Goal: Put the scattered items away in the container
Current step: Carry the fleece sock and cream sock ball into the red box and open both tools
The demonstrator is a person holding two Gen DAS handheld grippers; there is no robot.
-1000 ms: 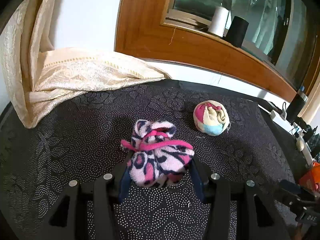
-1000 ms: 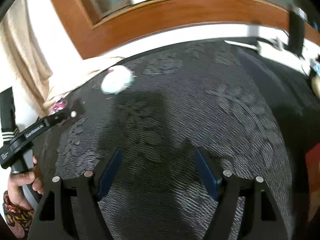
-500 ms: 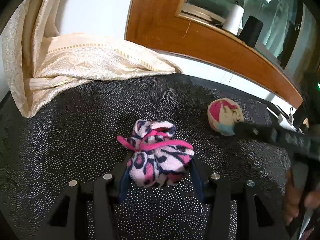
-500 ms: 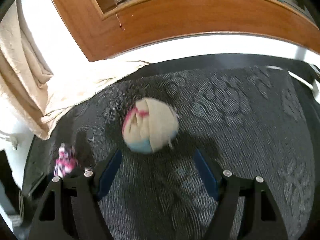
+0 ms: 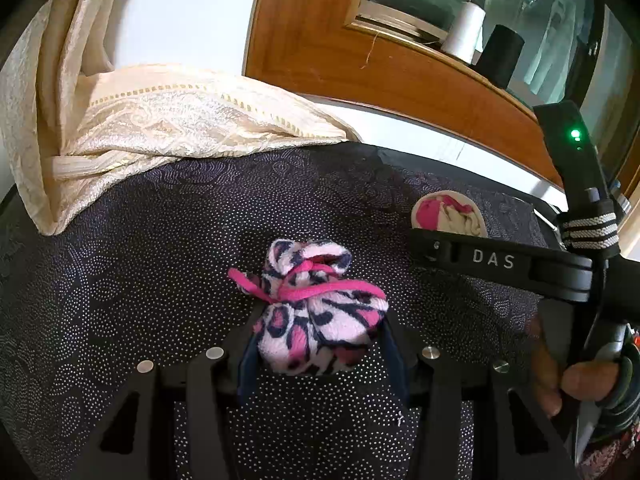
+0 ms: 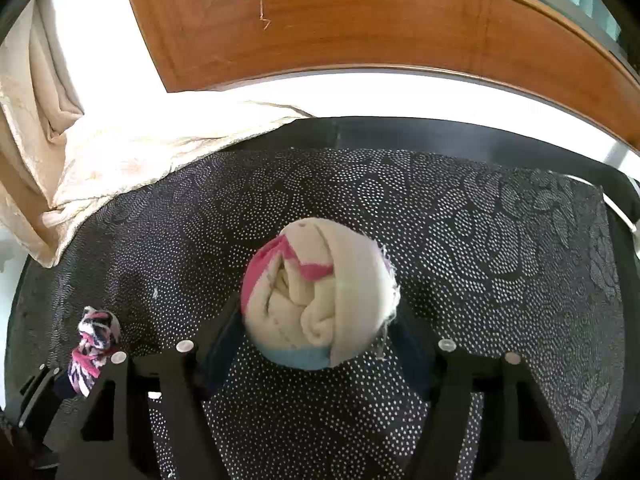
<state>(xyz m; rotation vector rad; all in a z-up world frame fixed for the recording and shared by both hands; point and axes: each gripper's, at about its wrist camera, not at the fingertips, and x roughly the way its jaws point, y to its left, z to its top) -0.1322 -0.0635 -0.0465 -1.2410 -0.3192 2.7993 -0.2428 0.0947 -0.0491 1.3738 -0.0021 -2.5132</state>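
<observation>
A fuzzy pink, white and navy sock bundle [image 5: 316, 312] tied with a pink band sits low on the dark dotted tablecloth [image 5: 160, 260], and my left gripper [image 5: 320, 344] is shut on it. The same bundle [image 6: 94, 344] shows at the lower left of the right wrist view. A cream sock ball [image 6: 320, 296] with pink and pale blue patches rests on the cloth between the fingers of my right gripper [image 6: 320, 332]. Its jaws are closing with the pads right beside the ball, which does not look squeezed. One black finger [image 5: 492, 260] half hides that ball [image 5: 448, 212] in the left wrist view. No container shows.
A cream patterned curtain [image 5: 160, 120] lies bunched on the table's far left. A wooden window frame [image 5: 360, 60] runs behind, with a white spool [image 5: 464, 32] and a black spool [image 5: 500, 56] on its sill. A person's hand [image 5: 580, 380] grips the right tool.
My right gripper has swept left across the table to the cream sock ball and now straddles it. It has entered the left wrist view. The left gripper still holds its bundle.
</observation>
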